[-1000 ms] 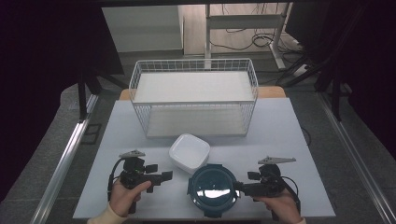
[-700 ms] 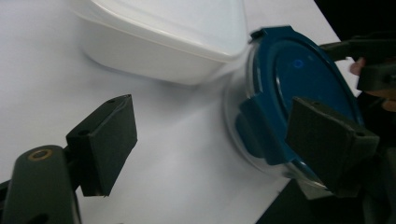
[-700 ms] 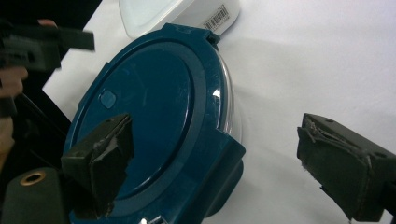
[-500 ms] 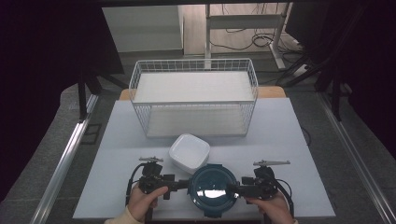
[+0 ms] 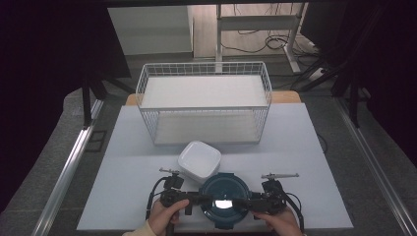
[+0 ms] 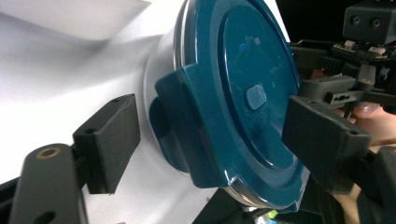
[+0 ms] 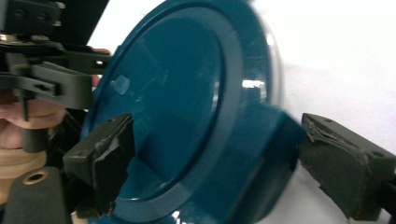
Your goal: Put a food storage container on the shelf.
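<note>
Teal lid (image 5: pixel 221 200) latch between spread left gripper (image 6: pixel 205 135) fingers just closing, right gripper (image 7: pixel 212 154) fingers seemingly spread likewise.

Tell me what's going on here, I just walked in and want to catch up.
A person holds a gripper in each hand at a white table. Both are set against a round container with a teal lid, the left gripper from one side and the right gripper from the other. Each has its jaws open around a side clasp of the lid; the left jaws have just been closing a little, pads not yet touching. A white dish and a wire basket sit beyond.
</note>
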A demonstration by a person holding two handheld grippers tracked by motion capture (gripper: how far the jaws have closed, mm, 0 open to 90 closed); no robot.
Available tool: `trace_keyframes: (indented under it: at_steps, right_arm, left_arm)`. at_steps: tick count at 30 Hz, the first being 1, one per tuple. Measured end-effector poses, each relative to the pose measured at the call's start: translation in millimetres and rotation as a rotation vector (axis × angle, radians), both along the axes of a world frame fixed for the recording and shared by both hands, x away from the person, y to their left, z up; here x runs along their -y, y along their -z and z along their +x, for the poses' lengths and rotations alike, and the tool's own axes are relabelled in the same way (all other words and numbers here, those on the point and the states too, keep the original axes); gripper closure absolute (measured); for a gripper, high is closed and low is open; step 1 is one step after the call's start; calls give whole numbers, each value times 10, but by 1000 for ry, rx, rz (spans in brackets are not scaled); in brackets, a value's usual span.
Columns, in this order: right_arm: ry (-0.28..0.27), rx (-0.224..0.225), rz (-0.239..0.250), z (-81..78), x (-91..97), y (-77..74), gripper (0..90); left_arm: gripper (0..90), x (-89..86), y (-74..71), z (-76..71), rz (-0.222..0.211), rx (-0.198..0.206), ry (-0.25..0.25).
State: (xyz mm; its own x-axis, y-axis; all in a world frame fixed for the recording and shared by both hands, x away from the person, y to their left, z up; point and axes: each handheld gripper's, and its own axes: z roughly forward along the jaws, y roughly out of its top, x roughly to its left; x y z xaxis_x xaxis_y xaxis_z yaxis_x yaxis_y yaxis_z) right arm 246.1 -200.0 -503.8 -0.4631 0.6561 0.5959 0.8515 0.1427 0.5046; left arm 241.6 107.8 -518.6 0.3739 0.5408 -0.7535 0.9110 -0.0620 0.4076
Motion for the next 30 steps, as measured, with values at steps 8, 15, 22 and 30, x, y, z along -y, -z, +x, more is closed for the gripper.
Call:
trace_keyframes:
  at_steps: [8,15,22,30]
  right_arm:
    - [17,-104,53,2,40,45,189]
    - [56,-99,68,-25,94,13,267]
    - [67,-100,103,-42,160,3,325]
    - [89,-78,130,-83,187,-35,385]
  left_arm:
    - [328,-5,58,-13,-50,-53,8]
    - [359,-9,13,-47,-51,-49,-26]
    - [401,-23,-25,-81,-54,-31,-33]
    - [415,-53,-49,-98,-60,-22,-41]
